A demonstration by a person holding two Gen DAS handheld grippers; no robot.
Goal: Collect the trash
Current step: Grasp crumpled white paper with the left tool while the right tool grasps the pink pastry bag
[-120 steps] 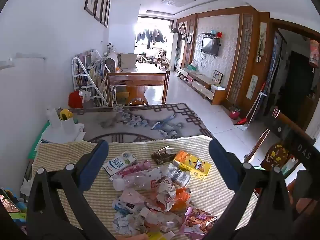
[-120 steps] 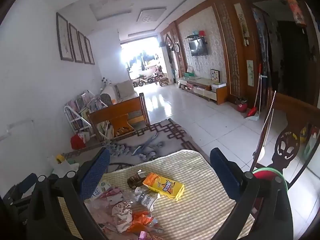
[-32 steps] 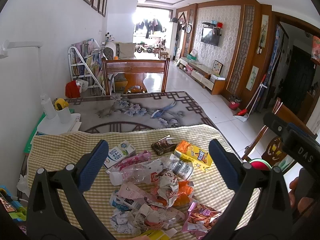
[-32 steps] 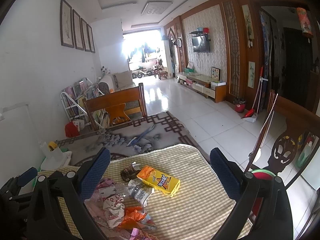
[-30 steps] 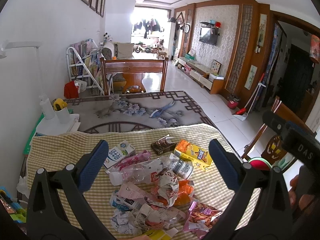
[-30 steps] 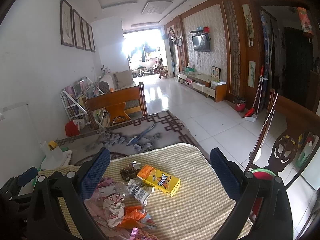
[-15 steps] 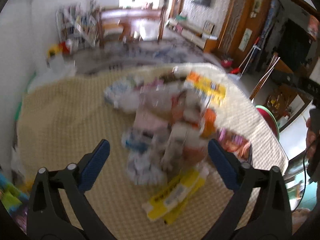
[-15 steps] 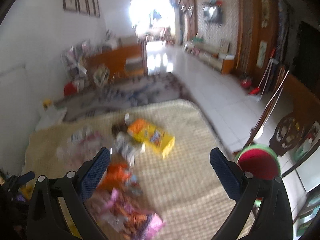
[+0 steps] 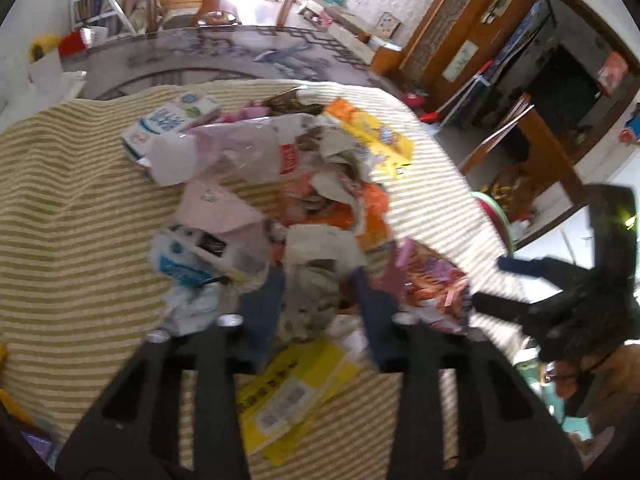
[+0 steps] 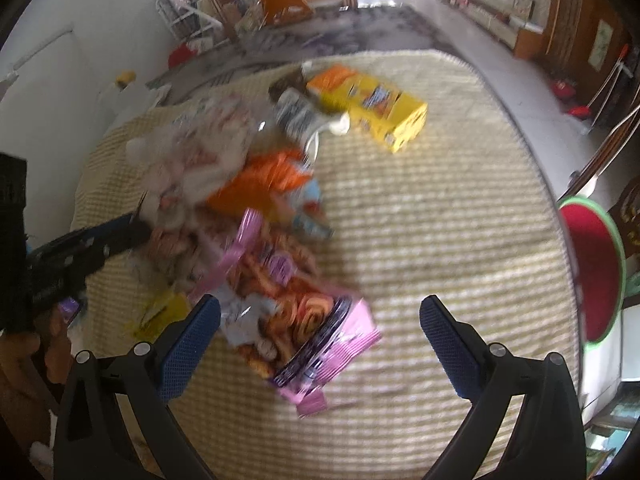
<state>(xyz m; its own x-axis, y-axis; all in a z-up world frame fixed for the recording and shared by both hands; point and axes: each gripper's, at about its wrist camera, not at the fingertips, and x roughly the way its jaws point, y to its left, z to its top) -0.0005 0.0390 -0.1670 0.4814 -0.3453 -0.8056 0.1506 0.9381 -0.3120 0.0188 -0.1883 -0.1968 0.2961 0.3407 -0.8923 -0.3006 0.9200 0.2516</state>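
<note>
A heap of trash lies on a yellow striped tablecloth: a milk carton, a yellow box, orange wrappers, a yellow packet. My left gripper is down in the heap, its jaws closed in on a crumpled grey-white wrapper. My right gripper is open just above a pink snack bag. The left gripper also shows at the left of the right wrist view.
A red and green bin stands beside the table's right edge. A wooden chair is at the right. A patterned rug and bench lie beyond the table. The cloth right of the heap is bare.
Both grippers have dropped toward the table and tilted down. The left jaws have closed from wide open onto the crumpled wrapper. The right gripper stays open, now over the pink bag.
</note>
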